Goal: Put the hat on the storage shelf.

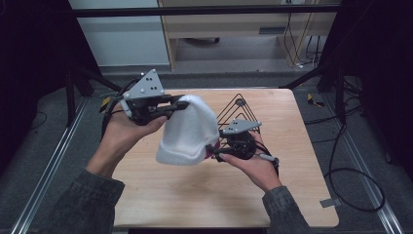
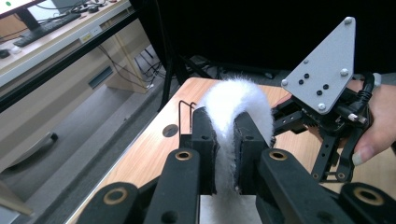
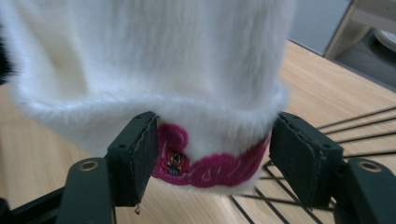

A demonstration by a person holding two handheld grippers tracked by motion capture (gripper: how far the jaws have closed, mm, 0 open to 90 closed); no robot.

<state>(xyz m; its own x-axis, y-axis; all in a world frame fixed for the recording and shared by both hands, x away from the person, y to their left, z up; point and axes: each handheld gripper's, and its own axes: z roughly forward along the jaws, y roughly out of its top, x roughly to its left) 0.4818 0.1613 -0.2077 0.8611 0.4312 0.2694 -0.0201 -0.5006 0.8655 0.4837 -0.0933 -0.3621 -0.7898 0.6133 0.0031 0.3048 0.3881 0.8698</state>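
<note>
High view: white fuzzy hat point(image 1: 187, 131) held above counter point(image 1: 160, 195), crown clamped by left tongs point(image 1: 181, 104) at 10 o'clock; right tongs point(image 1: 213, 153) spread astride brim, unpinched. Rack point(image 1: 238, 111) placement pending.

Dim, even light from above; the worktop point(image 1: 204, 195) is lit while the surroundings fall dark. Shadows are soft. The white sock point(image 3: 154, 60) looks soft and slightly blurred up close.

The hat point(image 1: 190, 129) hangs above the table point(image 1: 160, 195) between the left gripper point(image 1: 176, 105) and right gripper point(image 1: 214, 152), with the wire rack point(image 1: 238, 109) behind.
</note>
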